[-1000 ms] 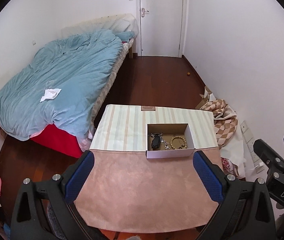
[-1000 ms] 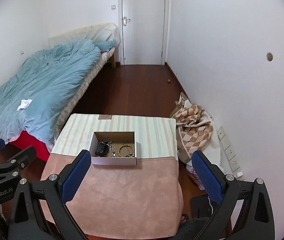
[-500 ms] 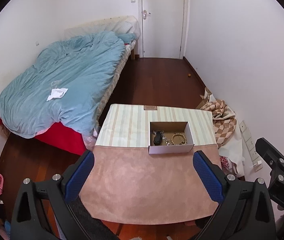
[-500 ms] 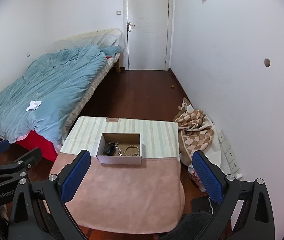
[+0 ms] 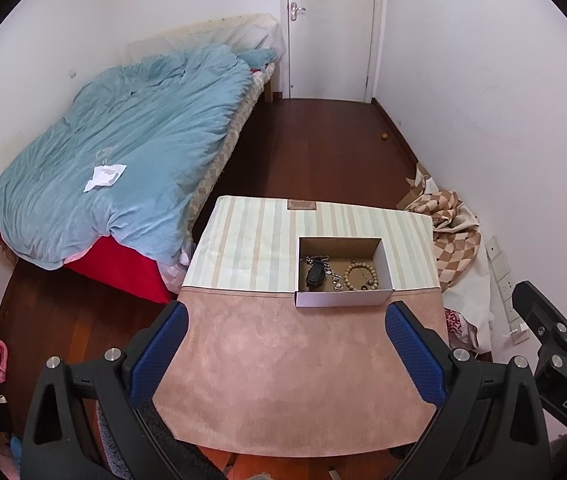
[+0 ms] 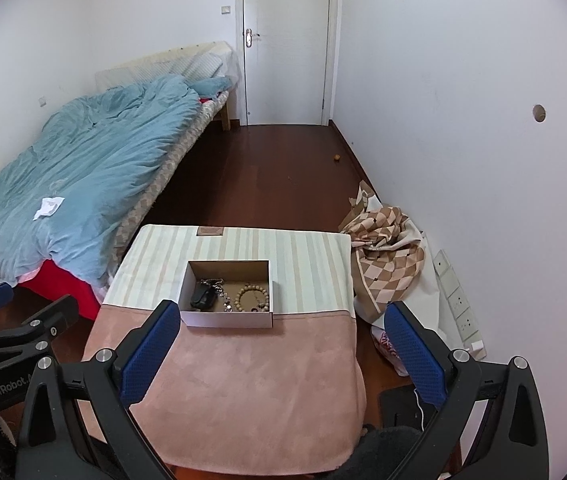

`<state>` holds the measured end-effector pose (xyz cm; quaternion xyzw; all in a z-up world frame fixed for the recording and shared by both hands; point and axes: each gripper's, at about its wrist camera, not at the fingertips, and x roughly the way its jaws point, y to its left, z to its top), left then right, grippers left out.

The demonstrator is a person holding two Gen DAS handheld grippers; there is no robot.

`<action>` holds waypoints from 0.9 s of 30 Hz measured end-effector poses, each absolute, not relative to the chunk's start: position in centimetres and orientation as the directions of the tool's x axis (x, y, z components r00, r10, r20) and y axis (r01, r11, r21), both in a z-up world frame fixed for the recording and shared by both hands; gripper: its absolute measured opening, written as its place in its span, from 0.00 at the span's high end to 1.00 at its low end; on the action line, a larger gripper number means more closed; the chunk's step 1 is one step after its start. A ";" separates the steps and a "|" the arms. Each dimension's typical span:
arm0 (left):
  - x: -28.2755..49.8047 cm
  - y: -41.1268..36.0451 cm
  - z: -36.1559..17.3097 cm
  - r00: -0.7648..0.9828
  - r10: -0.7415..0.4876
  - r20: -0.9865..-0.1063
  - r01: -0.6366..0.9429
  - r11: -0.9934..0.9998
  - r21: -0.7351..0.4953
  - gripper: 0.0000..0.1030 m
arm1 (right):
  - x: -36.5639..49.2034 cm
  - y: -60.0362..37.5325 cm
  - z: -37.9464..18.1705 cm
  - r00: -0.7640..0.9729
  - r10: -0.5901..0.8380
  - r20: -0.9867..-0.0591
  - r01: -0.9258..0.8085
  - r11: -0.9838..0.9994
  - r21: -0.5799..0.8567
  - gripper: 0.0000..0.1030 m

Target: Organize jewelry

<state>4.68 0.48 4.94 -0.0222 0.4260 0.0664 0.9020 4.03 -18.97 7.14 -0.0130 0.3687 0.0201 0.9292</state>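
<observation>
One box [image 5: 343, 298], one bead bracelet [image 5: 359, 276], one chain [image 5: 333, 276], two claws.

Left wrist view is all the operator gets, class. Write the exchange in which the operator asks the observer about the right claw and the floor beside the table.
Operator: Is the right claw open?
Observer: Yes. The right wrist view shows the right claw with both blue pads wide apart and nothing between them, over the pink suede cloth.
Operator: Anything on the floor right of the table?
Observer: A flat black object with a thin white cord across it lies there.
</observation>
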 end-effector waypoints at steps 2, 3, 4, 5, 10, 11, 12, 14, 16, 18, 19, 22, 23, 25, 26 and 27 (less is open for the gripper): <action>5.5 0.6 4.6 0.611 0.094 -0.786 -0.135 0.991 0.013 0.02 | 5.1 -18.9 6.9 0.719 0.027 -0.695 -0.045 0.999 -0.008 0.00; 6.0 0.7 4.4 0.600 0.089 -0.795 -0.134 0.991 0.010 0.02 | 5.5 -18.8 6.8 0.713 0.030 -0.701 -0.048 0.999 -0.006 0.00; 6.4 0.8 4.3 0.591 0.087 -0.802 -0.133 0.991 0.010 0.02 | 6.2 -18.9 6.6 0.706 0.037 -0.707 -0.051 0.999 0.002 0.00; 6.7 0.9 4.3 0.587 0.088 -0.805 -0.135 0.991 0.009 0.02 | 6.7 -18.8 6.4 0.698 0.033 -0.715 -0.049 0.999 -0.002 0.00; 8.2 1.1 4.5 0.572 0.096 -0.815 -0.141 0.990 0.018 0.02 | 8.7 -18.7 6.3 0.682 0.031 -0.731 -0.049 0.999 -0.003 0.00; 8.6 1.1 4.5 0.566 0.097 -0.818 -0.141 0.990 0.019 0.02 | 9.2 -18.6 6.3 0.677 0.026 -0.735 -0.049 0.999 -0.010 0.00; 9.0 1.1 4.5 0.561 0.096 -0.822 -0.138 0.990 0.021 0.02 | 9.4 -18.5 6.4 0.674 0.024 -0.739 -0.050 0.999 -0.014 0.00; 9.5 1.0 4.5 0.555 0.094 -0.826 -0.136 0.990 0.022 0.02 | 10.2 -18.4 6.5 0.668 0.024 -0.744 -0.055 0.998 -0.017 0.00; 9.9 1.0 4.5 0.550 0.090 -0.830 -0.134 0.991 0.019 0.02 | 10.9 -18.3 6.4 0.658 0.023 -0.753 -0.061 0.998 -0.024 0.00; 10.2 1.0 4.3 0.543 0.087 -0.835 -0.134 0.991 0.016 0.02 | 11.3 -18.1 6.4 0.650 0.022 -0.759 -0.067 0.997 -0.028 0.00; 10.3 0.9 4.3 0.541 0.088 -0.837 -0.134 0.991 0.017 0.02 | 11.6 -18.0 6.2 0.644 0.019 -0.765 -0.070 0.997 -0.034 0.00; 10.5 1.0 4.2 0.535 0.087 -0.840 -0.135 0.991 0.016 0.02 | 11.9 -17.9 5.8 0.630 0.021 -0.776 -0.076 0.996 -0.035 0.00; 10.4 1.0 4.2 0.534 0.086 -0.841 -0.136 0.991 0.015 0.02 | 11.9 -17.9 5.8 0.629 0.020 -0.777 -0.077 0.996 -0.037 0.00; 10.4 1.0 4.2 0.535 0.089 -0.840 -0.139 0.990 0.016 0.02 | 11.9 -17.8 5.5 0.624 0.018 -0.781 -0.078 0.996 -0.039 0.00; 10.5 1.1 4.2 0.535 0.087 -0.840 -0.139 0.990 0.014 0.02 | 11.9 -17.8 5.5 0.623 0.018 -0.782 -0.078 0.996 -0.039 0.00; 10.5 1.2 4.1 0.534 0.087 -0.841 -0.141 0.990 0.013 0.02 | 11.9 -17.9 5.5 0.623 0.019 -0.782 -0.078 0.996 -0.038 0.00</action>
